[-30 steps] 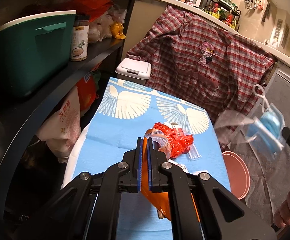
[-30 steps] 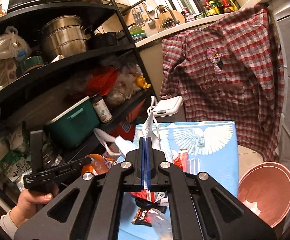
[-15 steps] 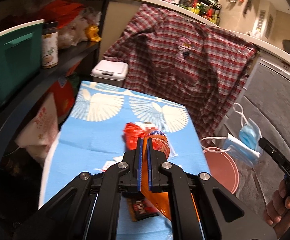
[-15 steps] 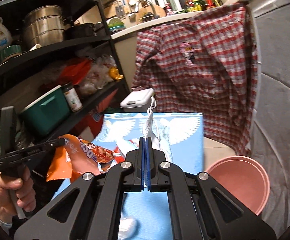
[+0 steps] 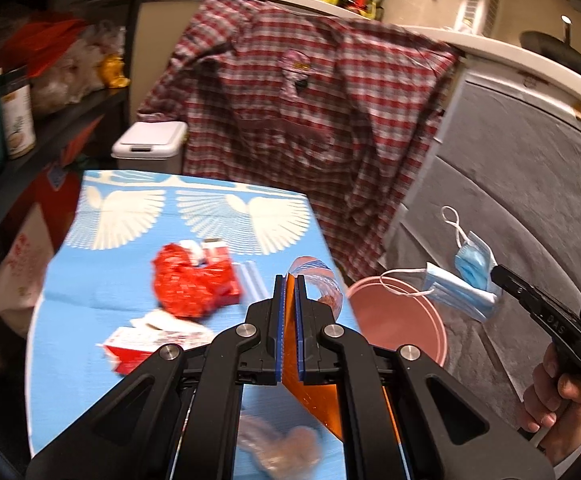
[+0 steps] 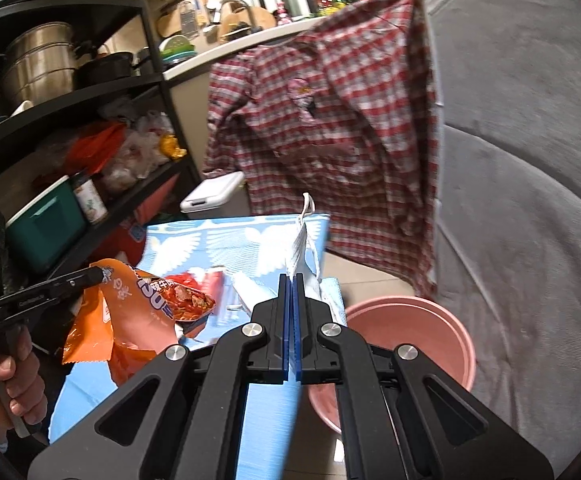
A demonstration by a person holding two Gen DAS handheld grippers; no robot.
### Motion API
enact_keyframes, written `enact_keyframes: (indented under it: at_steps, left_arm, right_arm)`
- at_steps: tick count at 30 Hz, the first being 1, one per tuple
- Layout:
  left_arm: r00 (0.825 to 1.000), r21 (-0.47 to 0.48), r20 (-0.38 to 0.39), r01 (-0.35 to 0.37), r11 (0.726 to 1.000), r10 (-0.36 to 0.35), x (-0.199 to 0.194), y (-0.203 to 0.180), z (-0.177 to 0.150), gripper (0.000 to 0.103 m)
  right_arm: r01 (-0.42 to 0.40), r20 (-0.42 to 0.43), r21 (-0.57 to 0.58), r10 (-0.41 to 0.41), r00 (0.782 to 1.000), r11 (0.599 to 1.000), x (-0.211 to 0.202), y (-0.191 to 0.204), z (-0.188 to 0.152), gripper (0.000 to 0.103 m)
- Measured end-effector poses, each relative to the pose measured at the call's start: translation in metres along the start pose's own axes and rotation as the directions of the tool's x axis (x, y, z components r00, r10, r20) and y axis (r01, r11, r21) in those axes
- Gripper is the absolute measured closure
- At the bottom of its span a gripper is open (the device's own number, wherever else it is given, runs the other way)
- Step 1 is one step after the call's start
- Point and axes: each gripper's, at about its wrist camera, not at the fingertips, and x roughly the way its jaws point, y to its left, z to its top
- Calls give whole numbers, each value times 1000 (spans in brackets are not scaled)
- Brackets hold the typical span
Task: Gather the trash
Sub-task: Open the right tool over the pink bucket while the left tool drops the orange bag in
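My left gripper [image 5: 289,280] is shut on an orange snack bag [image 5: 314,400], held above the right edge of the blue table [image 5: 102,292]; the bag also shows in the right wrist view [image 6: 138,316]. My right gripper [image 6: 292,280] is shut on blue face masks [image 6: 302,248], which hang over the pink bin [image 5: 394,320] in the left wrist view [image 5: 462,284]. The pink bin [image 6: 402,328] stands on the floor right of the table. A crumpled red wrapper [image 5: 190,284], a red-white packet [image 5: 146,344] and a clear wrapper [image 5: 278,448] lie on the table.
A plaid shirt [image 5: 310,120] hangs behind the table. A white lidded bin [image 5: 150,148] stands at the table's far end. Black shelves [image 6: 70,100] with pots, a green box [image 6: 46,224] and bags run along the left. A grey cover [image 6: 530,200] is on the right.
Both grippers have moved right, toward the pink bin. The masks now hang over the bin and the snack bag is at the table's right edge. Both grips held.
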Motion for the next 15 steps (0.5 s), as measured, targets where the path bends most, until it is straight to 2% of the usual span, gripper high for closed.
enact_keyframes:
  at_steps: [4,15]
  left_arm:
    - [999,8,-24,48,999,-48,14,-24,-2,99]
    - [992,66,-90,97,993,-91,56,-73,-9,99]
  right_arm:
    - [45,-16,11,-45,999,999,1,-18,-2,101]
    - [125,-74,45,-122,990,991,14,-46,-8,101]
